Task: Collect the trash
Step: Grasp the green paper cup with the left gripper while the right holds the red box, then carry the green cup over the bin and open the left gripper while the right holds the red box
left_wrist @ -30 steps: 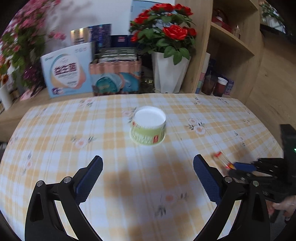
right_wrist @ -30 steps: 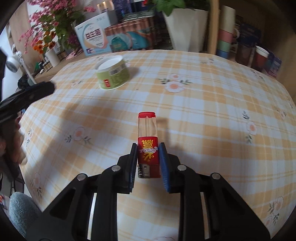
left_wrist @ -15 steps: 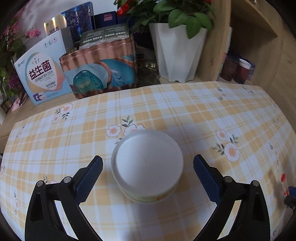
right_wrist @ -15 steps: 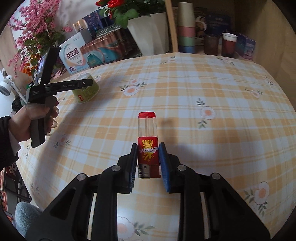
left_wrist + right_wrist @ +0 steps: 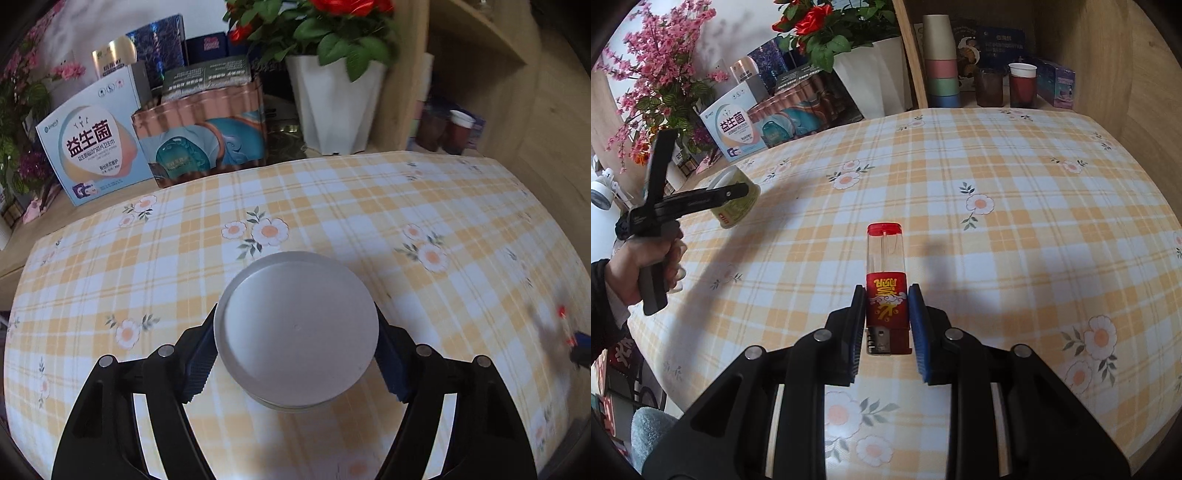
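Note:
A round green cup with a white lid (image 5: 297,328) stands on the checked tablecloth (image 5: 369,206), right between the blue pads of my left gripper (image 5: 295,332). Its jaws are closing, and both pads sit against the cup's sides under the lid rim. The right wrist view shows the same cup (image 5: 738,206) at the tip of the left gripper (image 5: 740,192), held by a person's hand (image 5: 646,258). My right gripper (image 5: 887,299) is shut on a red and clear lighter (image 5: 885,258), held above the cloth (image 5: 997,184) and pointing away from me.
Along the table's far edge stand a white planter of red roses (image 5: 332,103), a copper-coloured tin (image 5: 203,133), a pale blue box (image 5: 92,147) and pink flowers (image 5: 657,74). A wooden shelf (image 5: 1071,55) at the right holds stacked cups (image 5: 940,59).
My left gripper moved forward over the table to the cup and its jaws narrowed around it. My right gripper swung with the lighter still gripped.

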